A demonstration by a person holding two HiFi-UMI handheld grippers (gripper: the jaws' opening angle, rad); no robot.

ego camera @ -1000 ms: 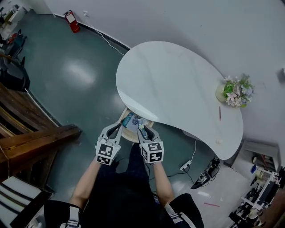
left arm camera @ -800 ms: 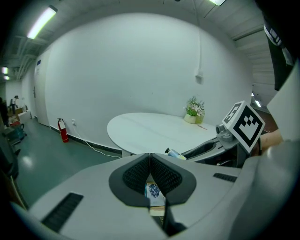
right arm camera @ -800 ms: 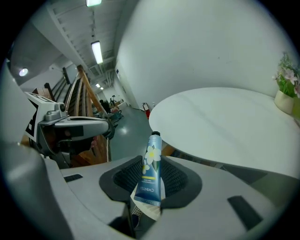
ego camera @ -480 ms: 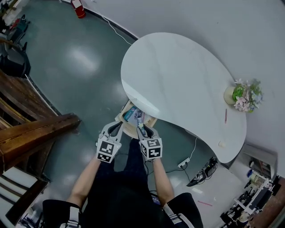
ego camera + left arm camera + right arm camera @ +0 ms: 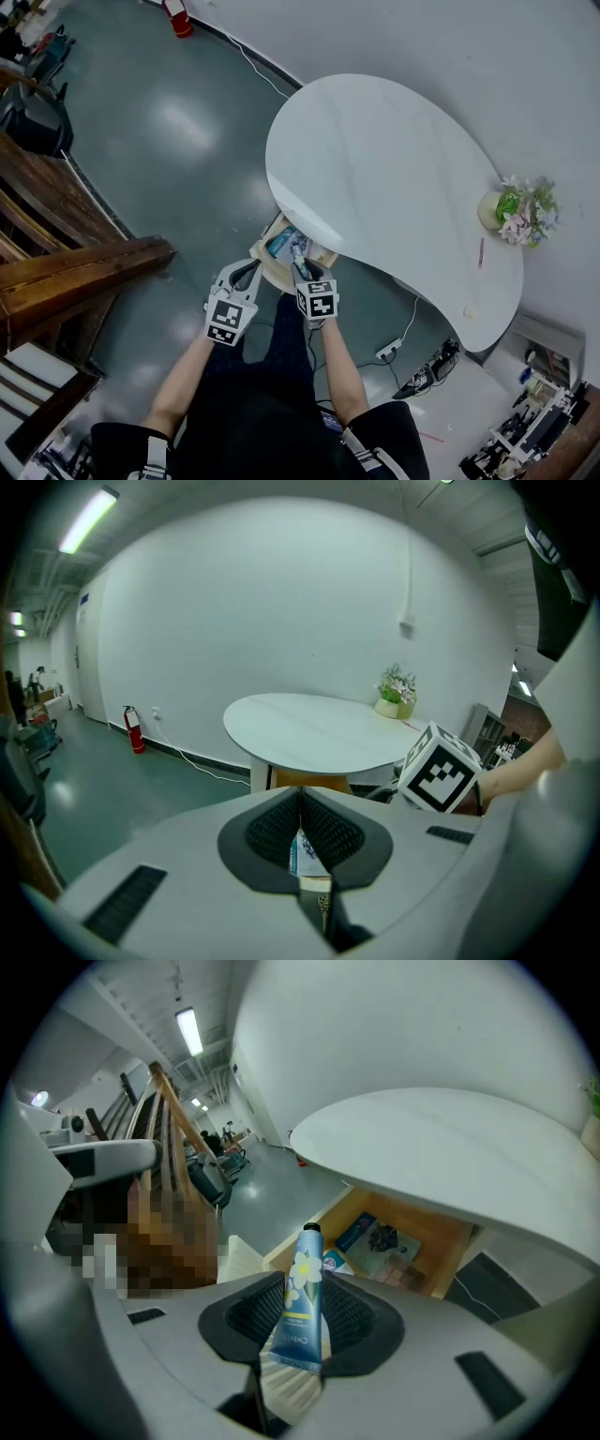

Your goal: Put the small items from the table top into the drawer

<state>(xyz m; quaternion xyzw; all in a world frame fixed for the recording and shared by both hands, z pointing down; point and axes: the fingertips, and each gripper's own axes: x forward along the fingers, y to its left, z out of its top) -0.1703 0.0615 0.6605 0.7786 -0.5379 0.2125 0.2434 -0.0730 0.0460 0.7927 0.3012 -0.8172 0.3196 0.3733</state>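
My right tongs are clamped on a blue hand-cream tube with a white flower on it, cap pointing away from me. It hangs just above the open wooden drawer, where a blue packet lies. My left tongs are closed with nothing between them, near the drawer's front. Beyond is the white table, with a flower pot at its far end.

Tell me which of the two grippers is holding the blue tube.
The right gripper: its jaws clamp a blue tube with a white flower, cap toward the open drawer. The left gripper has its jaws shut with nothing between them.
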